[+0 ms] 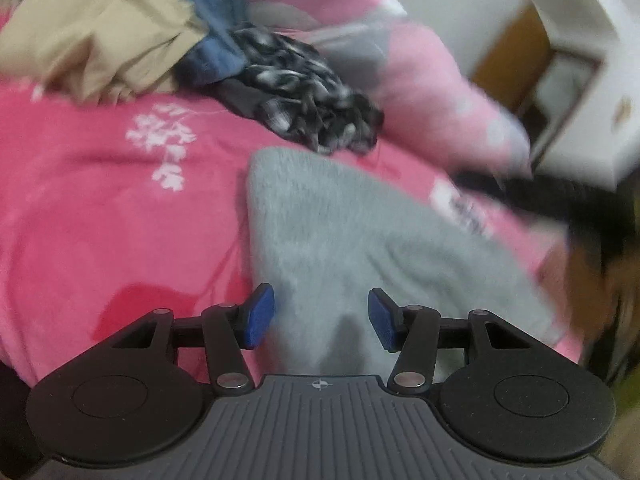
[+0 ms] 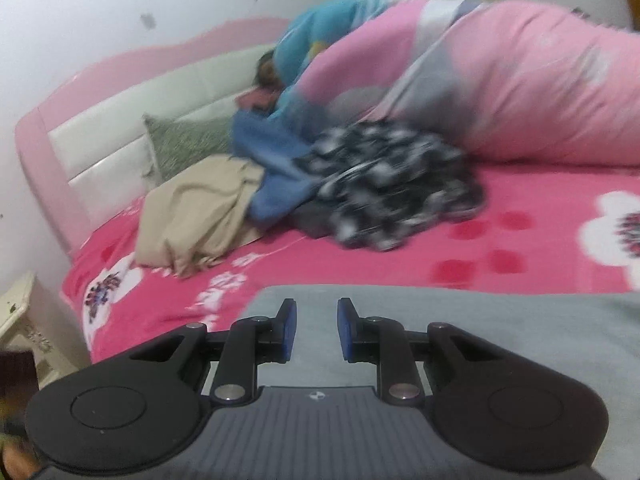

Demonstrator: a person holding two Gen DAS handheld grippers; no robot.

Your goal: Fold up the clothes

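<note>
A grey fleece garment (image 1: 340, 232) lies flat on the pink bedsheet (image 1: 100, 208). My left gripper (image 1: 321, 318) hovers just over its near part, open, with nothing between the blue pads. In the right wrist view the same grey garment (image 2: 500, 320) fills the near right, and my right gripper (image 2: 317, 330) stands open above its left corner. Behind lie a beige garment (image 2: 200, 220), a blue garment (image 2: 268, 160) and a black-and-white patterned garment (image 2: 392, 184) in a loose heap.
A rolled pink quilt (image 2: 520, 92) runs along the far right of the bed. A pink and white headboard (image 2: 120, 128) with a green cushion (image 2: 184, 144) stands at the left. A cream nightstand (image 2: 20, 320) is beside the bed. White furniture (image 1: 580, 80) shows beyond the quilt.
</note>
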